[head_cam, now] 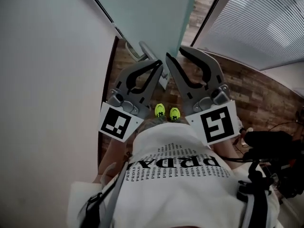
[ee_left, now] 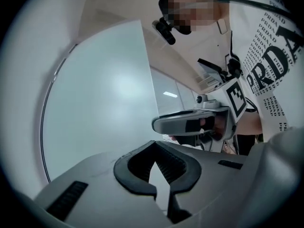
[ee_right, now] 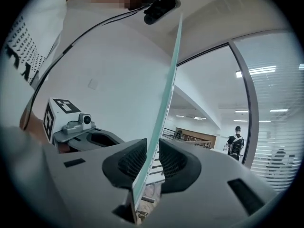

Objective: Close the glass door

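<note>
The frosted glass door [head_cam: 147, 13] stands ajar in front of me, its free edge running down toward the floor. My right gripper [head_cam: 175, 53] straddles that edge. In the right gripper view the glass door [ee_right: 164, 103] passes straight between the pads of the right gripper [ee_right: 151, 141], and the tips pinch it. My left gripper [head_cam: 160, 66] sits just left of it, beside the metal door handle [head_cam: 145, 51], jaws together. In the left gripper view, the left gripper [ee_left: 153, 145] has only the pale door [ee_left: 109, 89] showing through its hollow.
A white wall [head_cam: 47, 56] closes the left side. Wood-pattern floor [head_cam: 256, 94] lies below, where yellow shoes [head_cam: 167, 111] show. A glass partition with blinds [head_cam: 266, 18] stands at the right. Black gear [head_cam: 270, 146] hangs at my right hip. A person [ee_right: 235, 141] walks far off beyond the doorway.
</note>
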